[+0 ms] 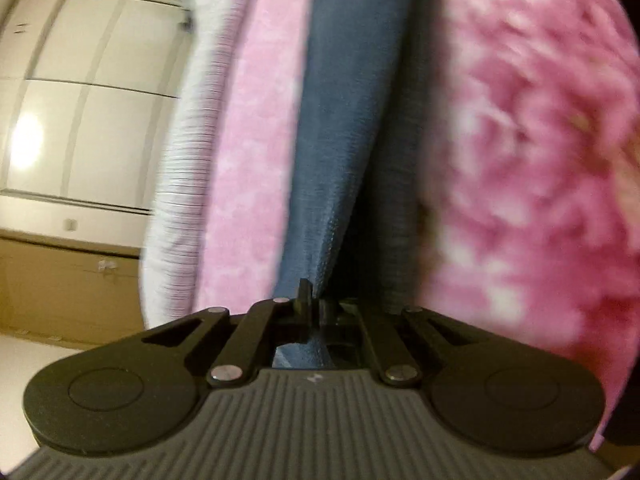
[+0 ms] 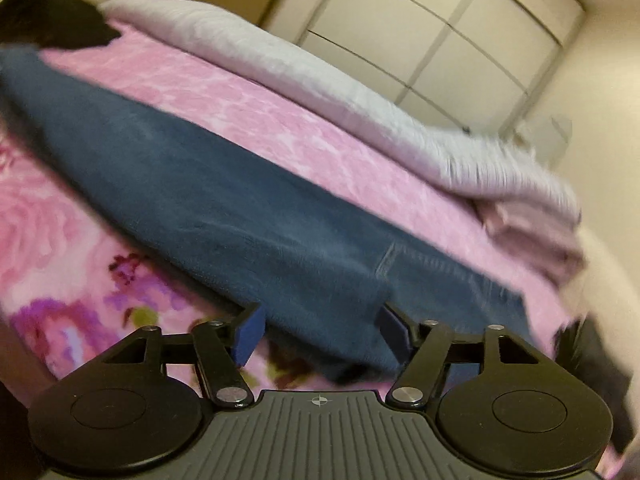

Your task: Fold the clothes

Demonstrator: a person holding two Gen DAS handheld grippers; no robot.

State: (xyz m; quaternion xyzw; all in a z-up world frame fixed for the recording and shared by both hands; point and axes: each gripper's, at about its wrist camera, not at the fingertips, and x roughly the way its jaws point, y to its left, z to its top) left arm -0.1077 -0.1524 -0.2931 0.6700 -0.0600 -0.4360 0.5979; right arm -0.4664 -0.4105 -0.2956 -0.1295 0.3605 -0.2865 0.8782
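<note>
A long blue garment lies stretched across a pink flowered blanket. In the left wrist view the same blue garment runs up from my left gripper, whose fingers are shut on its edge. My right gripper stands open, its blue pads on either side of the garment's near end, with cloth lying between them. Both views are tilted and blurred.
A white striped quilt lies bunched along the far side of the bed, also the striped quilt in the left view. A dark cloth sits at the far corner. Cream wardrobe doors stand behind.
</note>
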